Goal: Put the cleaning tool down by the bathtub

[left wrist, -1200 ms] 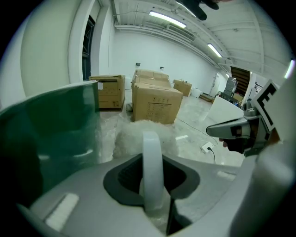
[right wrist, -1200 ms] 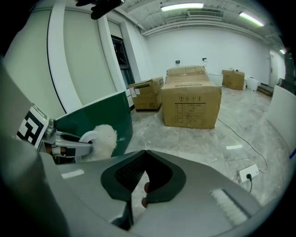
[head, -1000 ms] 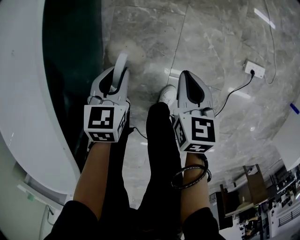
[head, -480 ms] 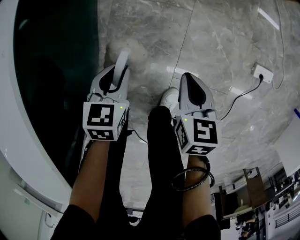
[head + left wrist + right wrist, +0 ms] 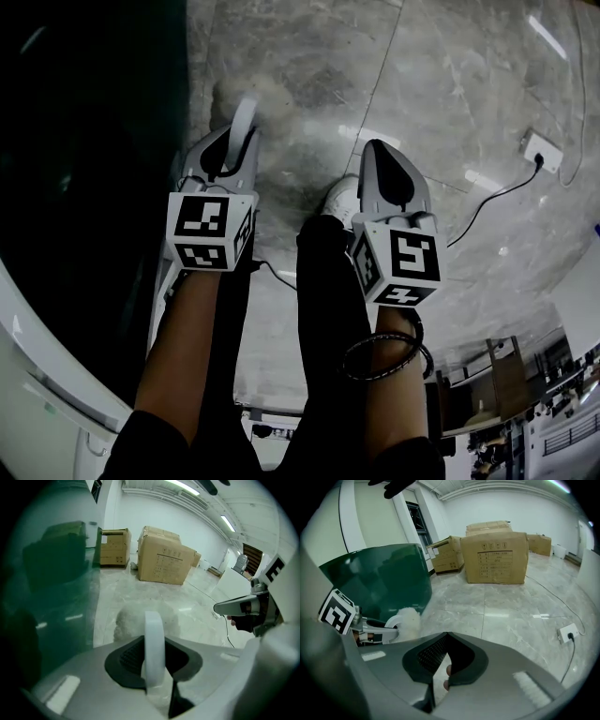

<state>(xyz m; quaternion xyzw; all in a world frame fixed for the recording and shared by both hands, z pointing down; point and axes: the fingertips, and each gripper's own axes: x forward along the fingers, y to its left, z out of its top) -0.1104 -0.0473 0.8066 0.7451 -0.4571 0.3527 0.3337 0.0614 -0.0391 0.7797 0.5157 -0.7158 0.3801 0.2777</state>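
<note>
White plastic handle (image 5: 153, 644) of the cleaning tool (image 5: 246, 112) is clamped in the left gripper (image 5: 230, 159), with the jaws shut on it edge-on. The tool's fluffy white head (image 5: 127, 623) sticks out past the jaw tips, just beside the dark green bathtub wall (image 5: 94, 187). Can't tell whether the head is touching the floor.

The right gripper view shows the same thing from the side: fluffy head (image 5: 410, 619) close against the green tub side (image 5: 379, 583), held out ahead of the left gripper (image 5: 377, 633).

Right gripper (image 5: 384, 178) has its jaws together with nothing between the pads. It sits level with the left one and well clear of the tool.

Surroundings:
- Grey marble tile floor (image 5: 450, 94)
- A white shoe (image 5: 337, 199) below, between the two grippers
- A white power socket (image 5: 542, 150) with a black cable, off to the right
- Cardboard boxes (image 5: 497, 557) stacked further back – also in the left gripper view (image 5: 164, 559)
</note>
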